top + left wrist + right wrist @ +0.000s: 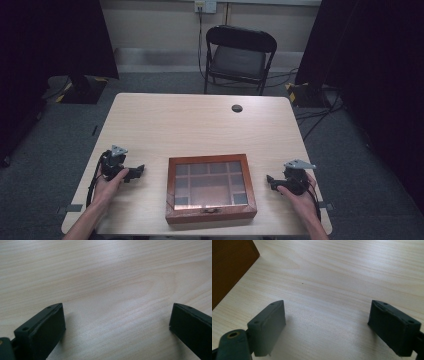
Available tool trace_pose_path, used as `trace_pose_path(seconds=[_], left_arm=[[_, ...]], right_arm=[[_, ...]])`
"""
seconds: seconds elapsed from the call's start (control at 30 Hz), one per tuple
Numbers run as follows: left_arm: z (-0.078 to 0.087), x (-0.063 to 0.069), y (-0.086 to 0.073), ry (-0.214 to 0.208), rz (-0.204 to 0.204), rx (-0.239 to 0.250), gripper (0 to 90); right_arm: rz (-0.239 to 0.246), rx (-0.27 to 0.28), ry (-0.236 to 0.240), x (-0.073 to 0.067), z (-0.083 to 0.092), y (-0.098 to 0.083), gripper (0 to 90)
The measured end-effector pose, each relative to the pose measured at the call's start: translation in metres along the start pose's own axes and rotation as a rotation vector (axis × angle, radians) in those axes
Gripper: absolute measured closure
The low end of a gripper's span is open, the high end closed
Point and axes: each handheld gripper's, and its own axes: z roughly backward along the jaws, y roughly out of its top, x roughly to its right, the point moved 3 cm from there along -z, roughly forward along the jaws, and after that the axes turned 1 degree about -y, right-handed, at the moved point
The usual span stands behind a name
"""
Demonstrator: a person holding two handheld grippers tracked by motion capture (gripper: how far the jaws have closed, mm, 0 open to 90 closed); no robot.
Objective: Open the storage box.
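Overhead, a pale wood-grain worktop (200, 125) stands on grey carpet, with a round cable hole (237, 108) near its far edge. Behind it is a black folding chair (240, 55), dark curtains hang at both sides, and cables trail across the floor on the right.

The person's left hand (107, 184) comes in from the bottom and holds the left gripper (136, 172) low over the worktop, its jaws pointing toward the middle. In the left gripper view the left gripper (117, 320) has its two black jaws spread wide, with bare wood grain between them. The right hand (300, 196) holds the right gripper (270, 180) in mirror pose, jaws turned inward. In the right gripper view the right gripper (327, 322) is likewise spread wide — nothing between the jaws but tabletop.

A wooden box (210, 187) with a glass lid lies between the two grippers, apart from both, at the near edge. Its long axis runs from one gripper to the other, the lid is shut, and the small clasp faces the person. Divided compartments show through the glass. In the right gripper view a brown corner of the wooden box (229, 267) sits ahead and to the left of the jaws.
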Motion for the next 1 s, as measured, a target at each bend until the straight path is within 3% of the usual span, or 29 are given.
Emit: trace_pose_path(seconds=[0.1,0.23,0.33,0.5,0.83,1.0], left_arm=[[0.0,0.0,0.0,0.0,0.0,0.0,0.0],[0.0,0.0,0.0,0.0,-0.004,-0.003,0.0],[0.0,0.0,0.0,0.0,-0.002,-0.002,0.0],[0.0,0.0,0.0,0.0,0.0,0.0,0.0],[0.0,0.0,0.0,0.0,-0.002,-0.002,0.0],[0.0,0.0,0.0,0.0,-0.002,-0.002,0.0]], right_arm=[[0.004,-0.004,0.001,0.0,0.001,0.0,16.9],[0.016,-0.022,0.043,-0.002,0.005,0.004,24.4],[0.015,-0.002,0.083,-0.007,0.011,0.01,30.8],[0.022,0.06,0.195,-0.022,0.028,0.024,41.4],[0.132,0.144,0.426,-0.068,0.061,0.049,56.5],[0.211,0.145,0.538,-0.098,0.071,0.055,63.1]])
